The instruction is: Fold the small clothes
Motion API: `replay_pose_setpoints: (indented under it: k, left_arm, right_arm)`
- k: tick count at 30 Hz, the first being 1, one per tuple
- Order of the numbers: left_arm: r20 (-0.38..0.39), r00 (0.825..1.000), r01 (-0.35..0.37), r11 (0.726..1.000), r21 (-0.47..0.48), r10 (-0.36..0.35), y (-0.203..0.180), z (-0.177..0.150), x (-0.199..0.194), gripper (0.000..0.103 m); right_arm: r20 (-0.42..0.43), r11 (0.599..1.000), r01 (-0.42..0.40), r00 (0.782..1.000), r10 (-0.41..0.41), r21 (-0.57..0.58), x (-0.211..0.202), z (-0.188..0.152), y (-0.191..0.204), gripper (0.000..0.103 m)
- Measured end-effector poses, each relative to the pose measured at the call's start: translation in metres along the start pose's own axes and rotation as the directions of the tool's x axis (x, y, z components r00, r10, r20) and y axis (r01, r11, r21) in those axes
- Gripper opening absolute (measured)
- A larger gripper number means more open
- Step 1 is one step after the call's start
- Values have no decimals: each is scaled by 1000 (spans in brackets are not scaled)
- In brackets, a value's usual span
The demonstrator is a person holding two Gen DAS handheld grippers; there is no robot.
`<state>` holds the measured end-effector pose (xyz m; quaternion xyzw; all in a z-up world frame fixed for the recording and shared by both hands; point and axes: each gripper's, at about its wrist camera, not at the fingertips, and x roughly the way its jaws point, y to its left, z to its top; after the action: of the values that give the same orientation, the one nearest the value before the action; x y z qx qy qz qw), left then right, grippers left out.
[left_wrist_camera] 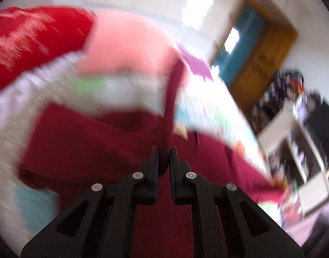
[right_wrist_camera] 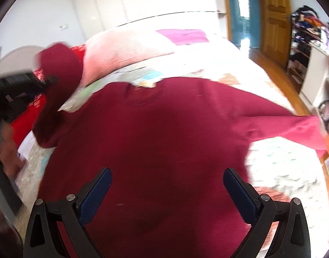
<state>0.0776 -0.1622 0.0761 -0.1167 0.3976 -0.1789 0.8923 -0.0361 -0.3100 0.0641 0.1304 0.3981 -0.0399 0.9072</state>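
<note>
A maroon long-sleeved top (right_wrist_camera: 164,118) lies spread on the bed's patterned quilt (right_wrist_camera: 278,167). My left gripper (left_wrist_camera: 164,149) is shut on a fold of this top (left_wrist_camera: 95,146), and the cloth rises in a ridge between its black fingers. The whole left wrist view is smeared by motion. In the right wrist view the top's left sleeve (right_wrist_camera: 59,64) stands lifted off the bed at the far left, next to a blurred hand (right_wrist_camera: 7,148). The other sleeve (right_wrist_camera: 293,129) lies flat, stretched out to the right. My right gripper (right_wrist_camera: 167,172) hangs open over the top's lower body, with nothing between its blue pads.
A pink pillow (right_wrist_camera: 121,51), a bright red cloth (right_wrist_camera: 25,120) and a magenta cloth (right_wrist_camera: 183,35) lie toward the head of the bed. On the right are a wooden floor (right_wrist_camera: 271,64), a wooden door (right_wrist_camera: 274,10) and shelves crowded with clothes (right_wrist_camera: 304,32).
</note>
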Motion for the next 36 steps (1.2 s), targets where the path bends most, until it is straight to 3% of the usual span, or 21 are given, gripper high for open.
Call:
replay_pose_setpoints:
  k: [2, 5, 10, 14, 17, 20, 22, 23, 24, 25, 26, 29, 32, 36]
  left_arm:
    - [-97, 995, -1, 1000, 25, 4, -11, -21, 30, 8]
    - [-154, 988, 10, 998, 66, 0, -21, -42, 34, 29]
    - [-58, 998, 23, 987, 157, -14, -22, -46, -27, 63]
    - [28, 997, -70, 988, 139, 67, 12, -38, -58, 66]
    - [54, 990, -131, 990, 54, 128, 46, -28, -66, 66]
    - [55, 978, -201, 979, -24, 202, 76, -22, -72, 66]
    - [54, 973, -221, 974, -45, 223, 89, -20, -71, 66]
    - [52, 970, -234, 971, -48, 237, 93, -21, -70, 66]
    - [51, 968, -242, 969, -50, 244, 97, -20, -73, 66]
    - [52, 967, -247, 967, -55, 250, 101, -19, -75, 66]
    - [55, 966, -250, 966, -63, 254, 103, -18, -75, 66]
    - [53, 967, -247, 966, -79, 251, 104, -19, -71, 66]
    - [27, 966, -254, 965, -65, 256, 101, -24, -58, 66]
    - [-19, 967, -256, 965, -55, 255, 95, -28, -42, 66]
  right_arm:
    - [-13, 1000, 21, 1000, -21, 21, 0, 1, -14, 103]
    - [-24, 998, 39, 999, -38, 53, -1, 4, -35, 103]
    - [13, 998, 8, 1000, -9, 59, 6, 27, -44, 103]
    - [18, 994, -88, 996, 87, 64, 29, 53, -35, 103]
    - [28, 995, -96, 995, 95, 23, 51, 72, -19, 103]
    - [-15, 996, -86, 996, 86, -26, 92, 89, 0, 103]
    - [-83, 993, -112, 991, 109, -39, 122, 92, 10, 83]
    - [-123, 990, -138, 983, 133, -33, 133, 91, 13, 48]
    - [-143, 989, -142, 980, 136, -34, 140, 90, 17, 34]
    - [-108, 991, -125, 987, 119, -56, 137, 91, 21, 25]
    - [-88, 988, -134, 988, 127, -76, 130, 94, 23, 8]
    - [-11, 980, -172, 985, 172, -96, 94, 98, 17, 7]
    - [108, 992, -87, 989, 97, -95, 50, 96, -8, 7]
    - [104, 999, 21, 994, -17, -37, 43, 83, -47, 7]
